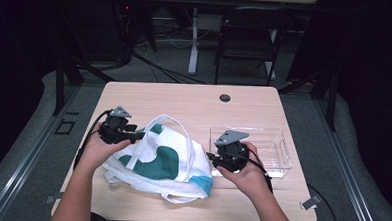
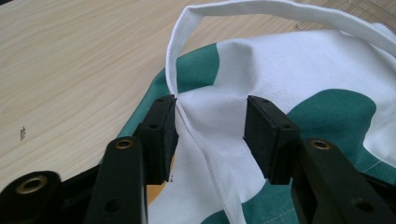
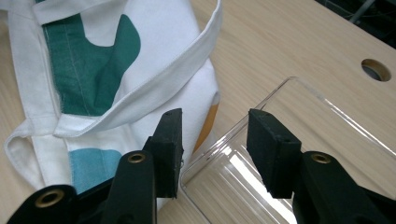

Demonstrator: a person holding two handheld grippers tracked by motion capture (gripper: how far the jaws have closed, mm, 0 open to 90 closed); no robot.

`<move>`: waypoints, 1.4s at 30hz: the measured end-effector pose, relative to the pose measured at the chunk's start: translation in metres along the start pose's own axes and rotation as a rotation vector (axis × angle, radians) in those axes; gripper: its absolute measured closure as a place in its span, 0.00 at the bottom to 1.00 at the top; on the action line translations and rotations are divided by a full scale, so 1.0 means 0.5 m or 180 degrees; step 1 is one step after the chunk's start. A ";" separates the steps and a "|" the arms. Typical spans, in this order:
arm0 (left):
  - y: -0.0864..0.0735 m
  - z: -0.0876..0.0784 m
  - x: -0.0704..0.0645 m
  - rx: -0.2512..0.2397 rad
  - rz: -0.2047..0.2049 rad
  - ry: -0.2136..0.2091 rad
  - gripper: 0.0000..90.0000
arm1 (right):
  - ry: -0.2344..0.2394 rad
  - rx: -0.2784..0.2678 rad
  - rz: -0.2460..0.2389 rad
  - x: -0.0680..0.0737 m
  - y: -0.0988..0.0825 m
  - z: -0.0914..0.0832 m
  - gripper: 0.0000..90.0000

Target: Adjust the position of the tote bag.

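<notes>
- I've got a light wood table [image 1: 184,97] with a cable hole [image 1: 225,98] near its far edge
- white-and-green cloth bag [image 1: 164,159] lying crumpled on it
- clear plastic tray [image 1: 275,149] just beside the bag

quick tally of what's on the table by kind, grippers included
cloth tote bag: 1
clear plastic tray: 1
grippers: 2, the left gripper with bag fabric between its open jaws, the right gripper open over the tray's near corner
total: 4
</notes>
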State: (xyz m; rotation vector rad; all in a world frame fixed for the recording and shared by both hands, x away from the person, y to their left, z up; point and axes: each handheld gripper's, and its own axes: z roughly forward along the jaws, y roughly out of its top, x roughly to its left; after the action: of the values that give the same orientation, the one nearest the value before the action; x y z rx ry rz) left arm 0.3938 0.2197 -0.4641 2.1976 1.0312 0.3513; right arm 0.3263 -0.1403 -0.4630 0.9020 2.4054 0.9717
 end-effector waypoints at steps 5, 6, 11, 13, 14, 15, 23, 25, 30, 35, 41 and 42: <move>-0.003 -0.008 -0.002 0.0051 -0.0007 -0.0034 0.64 | 0.0111 0.0012 0.0021 0.001 0.001 0.004 0.68; -0.003 -0.009 -0.002 0.0049 0.0003 -0.0018 0.64 | 0.0131 0.0008 0.0030 0.002 0.002 0.004 0.69; -0.007 -0.013 -0.003 0.0042 -0.0008 0.0017 0.60 | 0.0180 -0.0006 0.0027 0.005 0.007 0.005 0.69; -0.013 -0.016 -0.001 0.0008 0.0016 0.0022 0.57 | 0.0171 -0.0049 0.0029 0.004 0.011 0.005 0.66; -0.015 -0.016 0.001 0.0003 0.0026 0.0020 0.56 | 0.0169 -0.0079 0.0042 0.004 0.012 0.006 0.66; -0.018 -0.017 0.002 0.0013 0.0015 0.0029 0.56 | 0.0175 -0.0098 0.0048 0.003 0.013 0.007 0.66; -0.032 -0.015 0.010 0.0100 -0.0176 -0.0045 0.59 | 0.0269 -0.0052 0.0061 0.006 0.019 0.022 0.65; -0.035 -0.013 0.012 0.0115 -0.0203 -0.0032 0.61 | 0.0281 -0.0038 0.0051 0.009 0.020 0.027 0.65; -0.041 -0.010 0.011 0.0194 -0.0245 -0.0036 0.63 | 0.0306 0.0026 -0.0007 0.014 0.021 0.038 0.64; -0.043 -0.006 0.005 0.0244 -0.0231 -0.0058 0.63 | 0.0255 0.0006 0.0054 0.016 0.021 0.044 0.65; -0.049 -0.002 0.000 0.0358 -0.0210 -0.0064 0.64 | 0.0306 -0.0024 0.0128 0.015 0.025 0.045 0.62; -0.050 -0.001 0.000 0.0377 -0.0207 -0.0075 0.64 | 0.0331 -0.0017 0.0158 0.015 0.026 0.046 0.64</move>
State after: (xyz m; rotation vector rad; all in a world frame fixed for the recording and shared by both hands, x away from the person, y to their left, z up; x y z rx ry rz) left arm 0.3790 0.2313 -0.4804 2.2611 1.1334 0.2399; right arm 0.3395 -0.1169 -0.4702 0.9348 2.4756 1.0674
